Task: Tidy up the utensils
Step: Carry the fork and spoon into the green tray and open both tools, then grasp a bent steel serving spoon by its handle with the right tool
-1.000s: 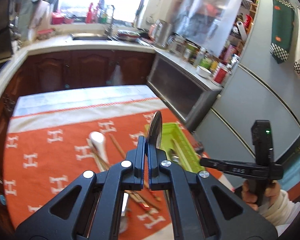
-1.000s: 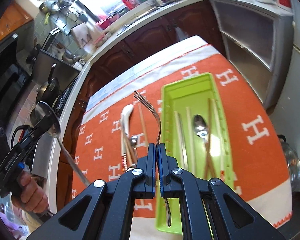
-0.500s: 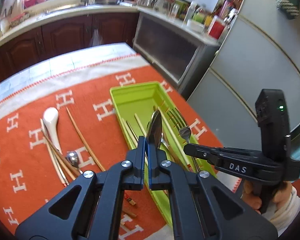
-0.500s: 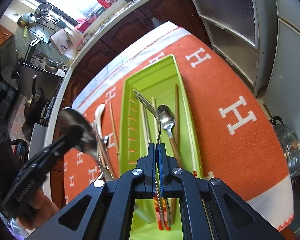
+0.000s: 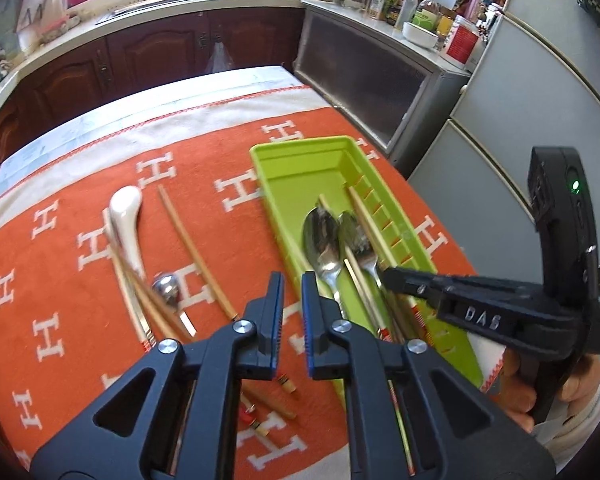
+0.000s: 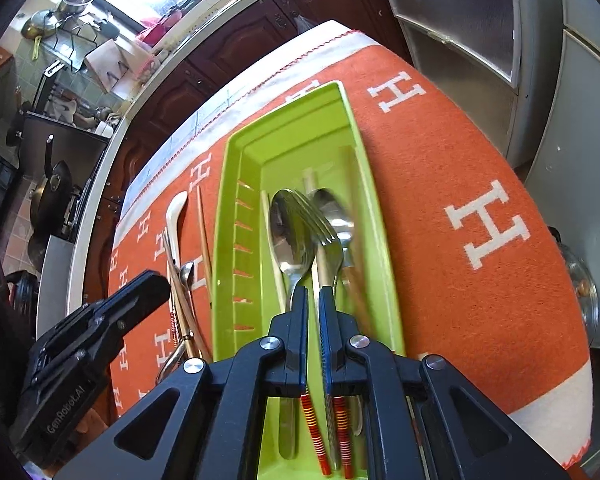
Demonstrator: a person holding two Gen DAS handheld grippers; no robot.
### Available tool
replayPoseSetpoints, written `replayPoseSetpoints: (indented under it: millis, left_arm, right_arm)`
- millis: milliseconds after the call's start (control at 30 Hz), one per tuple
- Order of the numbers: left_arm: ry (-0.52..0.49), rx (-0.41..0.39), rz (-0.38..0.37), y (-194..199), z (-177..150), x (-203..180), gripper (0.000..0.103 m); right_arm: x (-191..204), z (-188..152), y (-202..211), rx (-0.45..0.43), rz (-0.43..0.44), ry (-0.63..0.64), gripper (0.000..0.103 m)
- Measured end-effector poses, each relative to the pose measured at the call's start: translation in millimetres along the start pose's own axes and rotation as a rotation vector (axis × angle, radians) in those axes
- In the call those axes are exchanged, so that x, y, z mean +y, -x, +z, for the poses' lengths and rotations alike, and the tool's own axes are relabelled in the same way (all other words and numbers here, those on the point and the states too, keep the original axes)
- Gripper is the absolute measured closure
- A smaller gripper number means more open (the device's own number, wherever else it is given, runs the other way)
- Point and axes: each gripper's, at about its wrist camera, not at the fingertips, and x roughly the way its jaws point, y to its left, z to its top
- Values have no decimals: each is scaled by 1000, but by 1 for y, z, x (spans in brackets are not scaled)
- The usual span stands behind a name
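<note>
A lime-green utensil tray [image 5: 300, 146] lies on the orange cloth, holding a metal spoon [image 5: 320, 236], a fork [image 5: 358, 236] and chopsticks. My left gripper [image 5: 291, 280] hovers at the tray's left rim; its jaws are opening with nothing between them. In the right wrist view the right gripper [image 6: 314, 294] hangs over the tray [image 6: 224, 240], its jaws opening just above the blurred fork [image 6: 320, 232] and spoon [image 6: 288, 232], which rest loose in the tray. Left of the tray lie a white ceramic spoon [image 5: 126, 216], loose chopsticks [image 5: 192, 248] and a small metal spoon [image 5: 166, 288].
The orange H-patterned cloth [image 5: 60, 280] covers the table. Dark wooden cabinets and a counter run along the far side. A grey refrigerator [image 5: 520, 120] stands close on the right. A glass pot lid [image 6: 580, 280] shows beyond the table's right edge.
Both grippers sank toward the tray. The left let go of its spoon and the right let go of its fork; both utensils now lie in the tray and both jaws have parted.
</note>
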Motion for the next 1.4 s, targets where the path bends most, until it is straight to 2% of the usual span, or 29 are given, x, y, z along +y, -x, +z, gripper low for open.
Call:
replayPoseSetpoints:
  millis: [200, 467, 767, 933, 1267, 1400]
  left_arm:
    - [54, -4, 72, 21, -25, 22, 85]
    - [106, -10, 141, 48, -54, 41, 84]
    - [133, -19, 180, 68, -76, 52, 83]
    - [169, -15, 193, 76, -90, 64, 75]
    - [244, -9, 219, 86, -113, 92, 75]
    - [264, 0, 224, 86, -121, 102, 75]
  right_arm:
    - [15, -9, 9, -9, -28, 43, 89]
    - [34, -32, 9, 24, -48, 91, 89]
    - [50, -54, 25, 24, -57, 148, 87]
    - [64, -65, 28, 34, -58, 186, 86]
    - [95, -86, 29, 58, -53, 270, 82]
    - [105, -93, 24, 77, -46, 297, 76]
